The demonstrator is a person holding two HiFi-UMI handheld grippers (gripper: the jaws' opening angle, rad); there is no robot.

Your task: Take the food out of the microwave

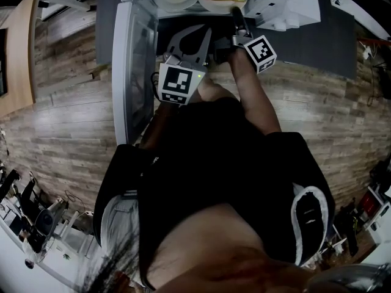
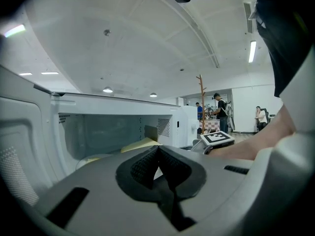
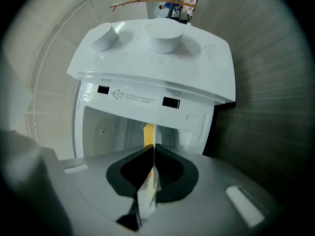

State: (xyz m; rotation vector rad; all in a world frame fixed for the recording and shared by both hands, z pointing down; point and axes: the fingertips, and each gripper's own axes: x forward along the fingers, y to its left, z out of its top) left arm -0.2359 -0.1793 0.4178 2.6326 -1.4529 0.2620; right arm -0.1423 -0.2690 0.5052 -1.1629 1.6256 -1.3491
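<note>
Fingers (image 3: 136, 166) of R gripper (image 3: 152, 149) pinched shut on plate (image 3: 148, 197) rim, prob. so food (image 3: 149, 132) can be slid out of microwave (image 3: 147, 73); L gripper (image 2: 158, 150) held closed, empty, just outside.

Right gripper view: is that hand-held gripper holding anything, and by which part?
Yes. The right hand-held gripper is shut on the thin rim of a white plate that carries yellow food, at the mouth of the open microwave.

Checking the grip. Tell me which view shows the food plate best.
Head view: the food plate is seen from above inside the microwave, right gripper at its rim. Right gripper view shows only its edge between shut jaws; left gripper view, a yellow sliver.
</note>
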